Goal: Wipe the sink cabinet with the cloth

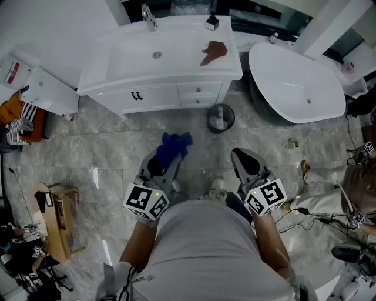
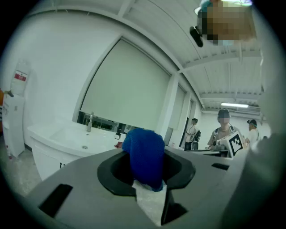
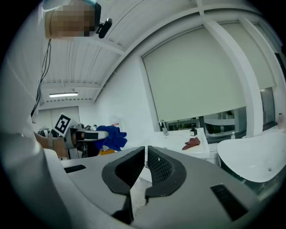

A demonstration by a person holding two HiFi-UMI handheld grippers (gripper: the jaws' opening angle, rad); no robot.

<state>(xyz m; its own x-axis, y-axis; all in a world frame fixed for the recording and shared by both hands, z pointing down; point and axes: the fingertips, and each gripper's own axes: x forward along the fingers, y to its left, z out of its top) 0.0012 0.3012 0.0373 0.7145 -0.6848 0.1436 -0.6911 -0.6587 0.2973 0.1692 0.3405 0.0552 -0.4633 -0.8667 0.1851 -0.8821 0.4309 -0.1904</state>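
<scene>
My left gripper [image 1: 165, 154] is shut on a blue cloth [image 1: 174, 145], which bulges between the jaws [image 2: 144, 162] and also shows in the right gripper view as the blue cloth [image 3: 111, 137]. My right gripper [image 1: 242, 157] is shut with nothing in it; its jaws nearly touch. Both hang over the floor, well short of the white sink cabinet [image 1: 161, 97], whose basin top [image 1: 147, 56] carries a dark red rag [image 1: 213, 52]. The cabinet [image 2: 49, 154] and rag [image 3: 192, 143] sit far ahead in the gripper views.
A faucet [image 1: 149, 17] and a small black item [image 1: 212, 23] stand on the basin. A white bathtub [image 1: 296, 85] is at the right, a round bin [image 1: 221, 117] before the cabinet. Cables [image 1: 311, 211] lie at right, clutter [image 1: 50, 217] at left. People [image 2: 223, 129] stand behind.
</scene>
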